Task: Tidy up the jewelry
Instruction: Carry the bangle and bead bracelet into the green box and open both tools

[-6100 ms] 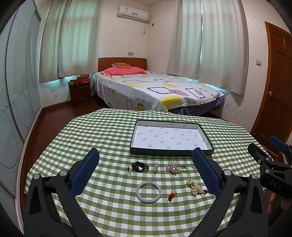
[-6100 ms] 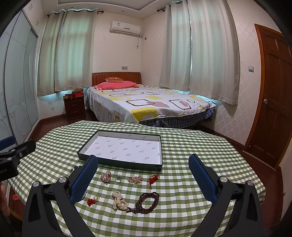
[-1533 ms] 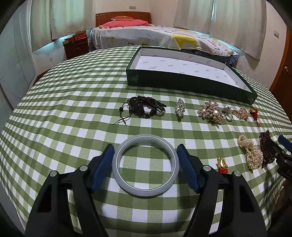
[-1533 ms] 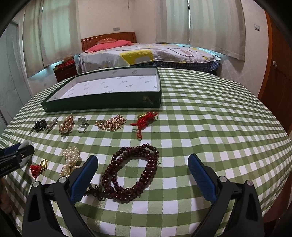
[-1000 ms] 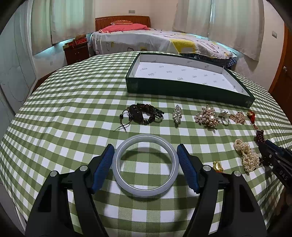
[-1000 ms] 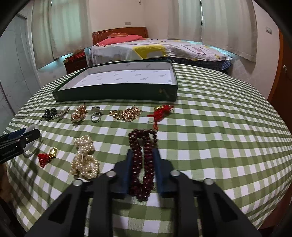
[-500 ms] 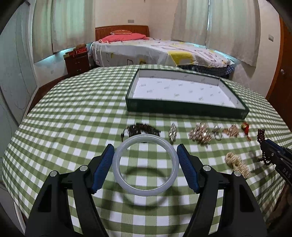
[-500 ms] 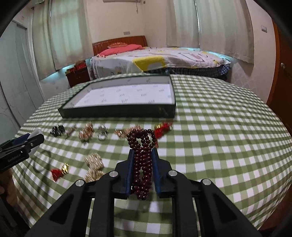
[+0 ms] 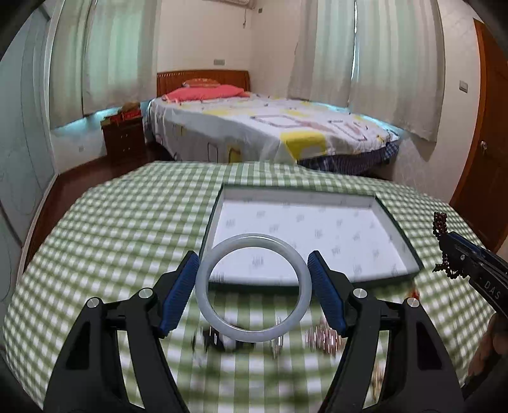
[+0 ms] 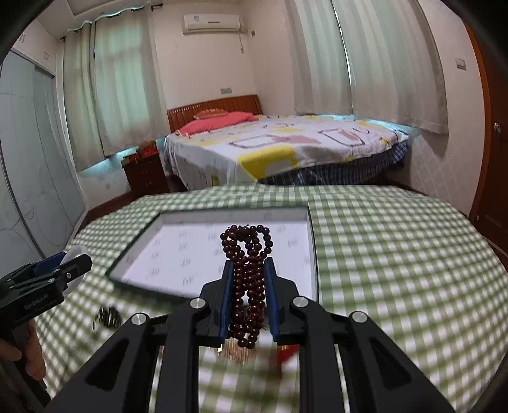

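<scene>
The left hand-held gripper [image 9: 253, 287] clamps a pale jade bangle [image 9: 253, 287] by its outer rim, held in the air before the near wall of the dark green tray [image 9: 399, 236]. The right hand-held gripper [image 10: 248, 297] pinches a dark red bead bracelet [image 10: 247, 270] above the tray's near edge. Smaller pieces on the checked tabletop [image 9: 127, 228] are blurred, probably brooches.

A home bedroom; a made bed [image 10: 285, 149] with a patterned sheet and red pillow [image 10: 216, 125] fills the middle of the frame against a wooden headboard [image 10: 216, 109]; a nightstand [image 10: 144, 174] stands at its left; pale curtains [image 10: 123, 82] cover the windows; an air conditioner [image 10: 211, 23] hangs at the upper centre; a wooden door [image 9: 489, 152] is at the right edge.
</scene>
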A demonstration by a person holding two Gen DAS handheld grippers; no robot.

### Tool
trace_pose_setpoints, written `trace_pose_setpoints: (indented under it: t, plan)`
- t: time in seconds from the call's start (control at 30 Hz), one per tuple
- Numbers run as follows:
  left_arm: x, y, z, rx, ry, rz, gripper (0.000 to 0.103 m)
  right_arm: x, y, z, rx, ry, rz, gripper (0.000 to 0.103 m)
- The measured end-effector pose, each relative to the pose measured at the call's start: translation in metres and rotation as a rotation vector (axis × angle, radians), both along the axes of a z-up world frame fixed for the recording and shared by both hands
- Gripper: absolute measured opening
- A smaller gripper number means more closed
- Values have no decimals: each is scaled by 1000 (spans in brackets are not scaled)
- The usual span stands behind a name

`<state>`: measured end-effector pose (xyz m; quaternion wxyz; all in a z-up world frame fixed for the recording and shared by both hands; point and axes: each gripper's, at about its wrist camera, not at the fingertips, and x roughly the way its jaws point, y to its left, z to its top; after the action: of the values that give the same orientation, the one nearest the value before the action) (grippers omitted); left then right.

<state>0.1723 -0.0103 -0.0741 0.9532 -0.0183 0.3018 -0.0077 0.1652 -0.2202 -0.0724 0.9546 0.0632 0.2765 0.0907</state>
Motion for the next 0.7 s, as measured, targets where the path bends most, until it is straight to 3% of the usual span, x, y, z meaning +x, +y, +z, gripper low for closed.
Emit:
trace_pose_setpoints:
  t: [0.13,0.27,0.5,0.7]
  plan:
    - [42,-2,4,-21,-12,-7,69,34,-2,3,-2,-15,-9,20]
    - [78,-8,-13,1,23,-16,69,63,-3,-13,-10,39,-3,20]
    - [117,-10,-68,15,187,-39,69,93,1,-61,-29,186,9,20]
    - [124,-10,-92,29,255,-48,69,101,-2,-79,-42,267,4,20]
